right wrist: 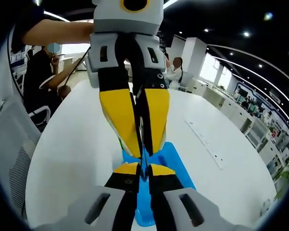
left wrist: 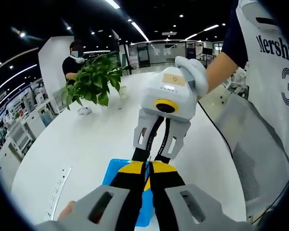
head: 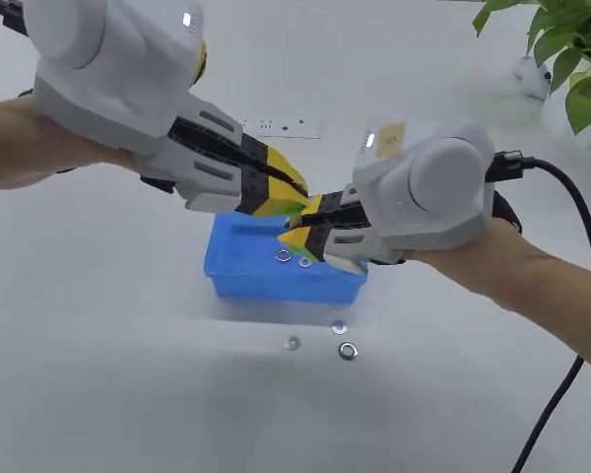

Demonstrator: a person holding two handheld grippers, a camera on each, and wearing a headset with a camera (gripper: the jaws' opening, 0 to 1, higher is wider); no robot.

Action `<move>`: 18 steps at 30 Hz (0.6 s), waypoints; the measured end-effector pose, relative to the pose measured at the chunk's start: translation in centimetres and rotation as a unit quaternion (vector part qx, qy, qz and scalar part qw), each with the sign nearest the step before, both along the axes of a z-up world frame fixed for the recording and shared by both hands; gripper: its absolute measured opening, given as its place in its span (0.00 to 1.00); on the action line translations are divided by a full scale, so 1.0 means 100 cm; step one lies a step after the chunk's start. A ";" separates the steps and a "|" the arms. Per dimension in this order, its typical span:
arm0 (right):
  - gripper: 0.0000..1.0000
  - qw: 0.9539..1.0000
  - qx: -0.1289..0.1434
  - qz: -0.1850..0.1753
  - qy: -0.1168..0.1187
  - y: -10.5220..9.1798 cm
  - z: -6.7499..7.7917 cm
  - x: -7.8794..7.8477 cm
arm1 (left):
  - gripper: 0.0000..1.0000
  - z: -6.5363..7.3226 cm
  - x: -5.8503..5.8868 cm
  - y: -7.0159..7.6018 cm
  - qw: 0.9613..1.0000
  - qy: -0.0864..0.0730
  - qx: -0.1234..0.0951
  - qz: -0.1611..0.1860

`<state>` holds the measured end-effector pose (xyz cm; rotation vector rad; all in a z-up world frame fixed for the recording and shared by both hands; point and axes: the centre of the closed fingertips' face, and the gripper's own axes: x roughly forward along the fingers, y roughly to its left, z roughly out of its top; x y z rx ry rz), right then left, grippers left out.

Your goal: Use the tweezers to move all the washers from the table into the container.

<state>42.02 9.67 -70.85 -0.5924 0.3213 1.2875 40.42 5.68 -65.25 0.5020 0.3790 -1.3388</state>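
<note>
Left tongs (head: 294, 192): they reached in from the upper left of the head view, and their yellow tips sat above the far edge of the container. The jaws were pressed together with only a narrow slot between them.
Right tongs (head: 294, 236): they came in from the right, with their tips above the container's inside, just under and touching or nearly touching the left tips. The jaws were pressed together.
Between the tips: in the right gripper view a thin dark strip (right wrist: 142, 130) ran down the slot of the left jaws toward the right jaws. Whether this was the tweezers could not be told.
Container (head: 276, 281): a blue, open box that sat on the table directly below both sets of tips.
Washers inside (head: 282, 256): two small metal rings lay on the container floor, close to each other and just below the right tips.
Washers outside (head: 348, 351): three lay on the table in front of the container's near wall. Two were close together on the right and one sat a little to their left, and none touched the tongs.
Table (head: 128, 394): white and flat.
Left hand (head: 39, 148): it gripped the left tool's grey body.
Right hand (head: 473, 258): it gripped the right tool's body.
Cable (head: 571, 227): a black cable ran from the right tool down over the table.
Power strip (head: 276, 126): white, it lay flat behind the container, well apart from it.
Plant (head: 561, 49): its green leaves were at the far right corner.
</note>
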 end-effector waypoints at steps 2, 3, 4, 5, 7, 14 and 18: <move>0.08 1.000 -0.003 0.005 -0.003 0.001 0.002 -0.005 | 0.08 0.003 -0.006 0.000 1.000 0.000 -0.005 0.001; 0.08 1.000 -0.004 0.008 -0.004 0.001 0.003 -0.008 | 0.08 0.005 -0.009 -0.001 1.000 -0.007 -0.004 0.001; 0.08 1.000 -0.004 0.008 -0.005 0.001 0.003 -0.009 | 0.08 0.005 -0.010 -0.001 1.000 -0.009 -0.003 0.000; 0.08 1.000 -0.006 0.009 -0.007 0.001 0.003 -0.011 | 0.08 0.006 -0.013 0.000 1.000 -0.008 -0.002 0.000; 0.08 1.000 -0.007 0.011 -0.008 0.001 0.005 -0.014 | 0.07 0.008 -0.018 0.001 1.000 -0.012 -0.006 0.002; 0.08 0.999 -0.010 0.022 -0.025 -0.002 0.007 -0.034 | 0.06 0.011 -0.038 0.003 1.000 -0.013 -0.015 0.009; 0.10 0.999 0.000 0.024 -0.025 -0.002 0.005 -0.046 | 0.06 0.010 -0.049 0.002 1.000 -0.008 -0.013 0.007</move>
